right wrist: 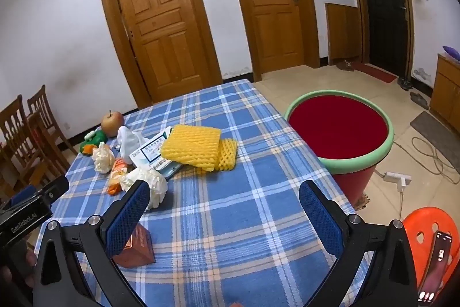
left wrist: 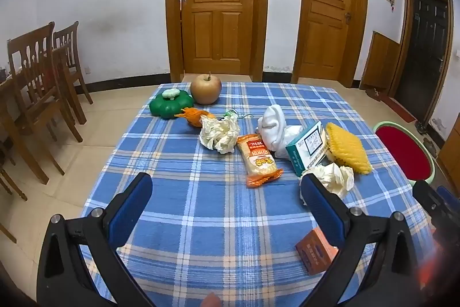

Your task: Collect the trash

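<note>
Trash lies on a blue plaid tablecloth (left wrist: 201, 206): an orange snack wrapper (left wrist: 258, 160), two crumpled tissues (left wrist: 220, 131) (left wrist: 335, 180), a white cloth (left wrist: 274, 125), a teal-and-white box (left wrist: 306, 147), yellow foam fruit netting (left wrist: 348, 147) (right wrist: 192, 147) and a small brown box (left wrist: 314, 249) (right wrist: 136, 248). A red bin with a green rim (right wrist: 340, 128) (left wrist: 402, 151) stands beside the table's right edge. My left gripper (left wrist: 227, 200) is open over bare cloth, nothing between its fingers. My right gripper (right wrist: 225, 206) is open too, empty, with the brown box just behind its left finger.
An apple (left wrist: 205, 89), a green pumpkin-shaped toy (left wrist: 171, 104) and an orange toy (left wrist: 195, 117) sit at the table's far left. Wooden chairs (left wrist: 37, 82) stand left. An orange stool (right wrist: 431, 238) holding a phone, a power strip (right wrist: 398, 177) and cables are right of the table.
</note>
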The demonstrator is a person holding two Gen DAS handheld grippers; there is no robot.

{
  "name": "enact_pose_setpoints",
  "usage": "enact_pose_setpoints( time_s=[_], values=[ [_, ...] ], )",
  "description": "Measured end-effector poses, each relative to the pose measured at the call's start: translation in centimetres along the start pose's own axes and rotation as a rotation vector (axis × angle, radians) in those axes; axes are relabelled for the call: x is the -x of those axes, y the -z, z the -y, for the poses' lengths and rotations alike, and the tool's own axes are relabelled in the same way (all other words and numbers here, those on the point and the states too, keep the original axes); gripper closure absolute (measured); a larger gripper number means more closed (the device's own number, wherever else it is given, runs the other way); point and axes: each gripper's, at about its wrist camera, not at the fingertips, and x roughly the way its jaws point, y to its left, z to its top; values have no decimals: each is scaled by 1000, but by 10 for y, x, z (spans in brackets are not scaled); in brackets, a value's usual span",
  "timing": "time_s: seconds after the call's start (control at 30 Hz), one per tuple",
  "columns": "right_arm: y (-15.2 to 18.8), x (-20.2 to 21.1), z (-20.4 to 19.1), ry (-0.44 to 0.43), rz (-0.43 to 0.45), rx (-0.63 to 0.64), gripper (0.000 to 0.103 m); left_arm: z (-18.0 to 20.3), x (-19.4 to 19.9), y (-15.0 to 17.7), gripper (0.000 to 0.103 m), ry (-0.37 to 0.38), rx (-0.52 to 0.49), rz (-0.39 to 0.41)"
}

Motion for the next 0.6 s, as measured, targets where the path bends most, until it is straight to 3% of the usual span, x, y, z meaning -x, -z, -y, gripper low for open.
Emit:
enact_pose_setpoints(
  time_s=[0.6],
  values=[
    [3,-1,0,-6,-12,-7,0,-3,1,0,2,-20,0,7]
  ],
)
